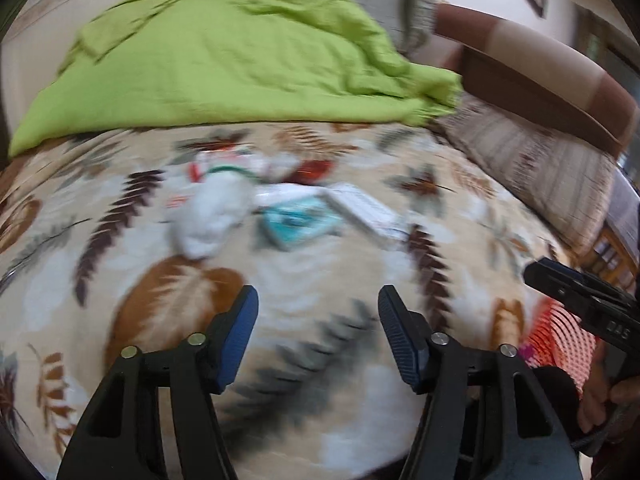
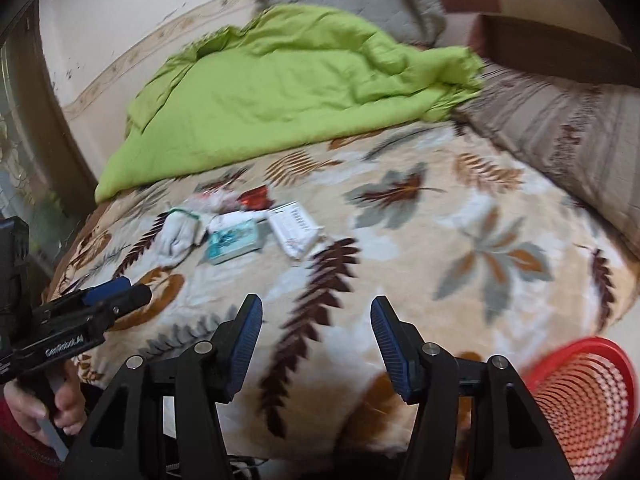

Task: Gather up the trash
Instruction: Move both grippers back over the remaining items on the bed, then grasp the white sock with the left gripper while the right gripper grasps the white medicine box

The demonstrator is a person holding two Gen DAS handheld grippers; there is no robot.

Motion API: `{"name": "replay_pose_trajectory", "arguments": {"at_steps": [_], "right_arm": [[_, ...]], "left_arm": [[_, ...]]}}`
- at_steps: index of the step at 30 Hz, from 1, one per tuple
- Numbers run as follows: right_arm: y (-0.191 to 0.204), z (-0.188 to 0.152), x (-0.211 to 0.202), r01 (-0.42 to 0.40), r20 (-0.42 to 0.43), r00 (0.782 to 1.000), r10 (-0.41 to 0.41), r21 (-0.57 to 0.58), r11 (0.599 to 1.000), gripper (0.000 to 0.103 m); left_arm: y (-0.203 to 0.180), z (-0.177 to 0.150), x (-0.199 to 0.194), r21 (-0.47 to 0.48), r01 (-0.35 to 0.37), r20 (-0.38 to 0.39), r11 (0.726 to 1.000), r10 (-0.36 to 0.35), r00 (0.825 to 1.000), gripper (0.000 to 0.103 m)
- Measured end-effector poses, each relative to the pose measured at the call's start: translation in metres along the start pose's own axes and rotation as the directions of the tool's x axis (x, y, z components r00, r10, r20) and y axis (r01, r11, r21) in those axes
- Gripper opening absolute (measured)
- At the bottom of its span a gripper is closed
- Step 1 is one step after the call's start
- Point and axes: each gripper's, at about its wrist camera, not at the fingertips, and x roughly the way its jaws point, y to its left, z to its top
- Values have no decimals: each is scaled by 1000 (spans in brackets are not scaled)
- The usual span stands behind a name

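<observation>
Trash lay uncollected in a small cluster on the leaf-patterned blanket (image 2: 420, 240), well ahead of both grippers. From left to right the cluster held a crumpled white tissue (image 2: 176, 234), a teal packet (image 2: 232, 242), a red wrapper (image 2: 254, 200) behind it, and a white printed packet (image 2: 294, 226). The left gripper (image 1: 318, 334) was spread wide and held nothing; the right gripper (image 2: 316, 340) was likewise spread wide and empty. A red mesh basket (image 2: 580, 396) stood at the lower right, beside the bed edge; no trash was visible inside the part shown. Judged from this, the task was at its start, with every piece left to pick up. Print on the packets was too blurred to read. On the left gripper's body, seen from the right wrist view, lettering resembled "GenRobot.AI".
</observation>
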Motion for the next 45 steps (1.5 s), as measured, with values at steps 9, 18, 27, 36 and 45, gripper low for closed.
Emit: {"name": "replay_pose_trajectory", "arguments": {"at_steps": [9, 18, 27, 36, 45], "right_arm": [[34, 50, 73, -23, -11, 1000, 22, -30, 999, 66], [22, 74, 136, -2, -48, 999, 2, 5, 1000, 71], [-10, 78, 188, -51, -152, 986, 72, 137, 989, 71], [35, 55, 194, 57, -190, 978, -85, -147, 987, 70], [50, 50, 183, 81, -140, 984, -110, -197, 977, 60]], "left_arm": [[68, 44, 64, -71, -186, -30, 980, 185, 982, 74], [80, 38, 120, -40, -208, -102, 977, 203, 974, 46], [79, 39, 103, -73, -201, -31, 977, 199, 979, 33], [74, 40, 99, -71, -182, -19, 981, 182, 983, 33], [74, 40, 91, -80, -191, 16, 978, 192, 981, 33]]}}
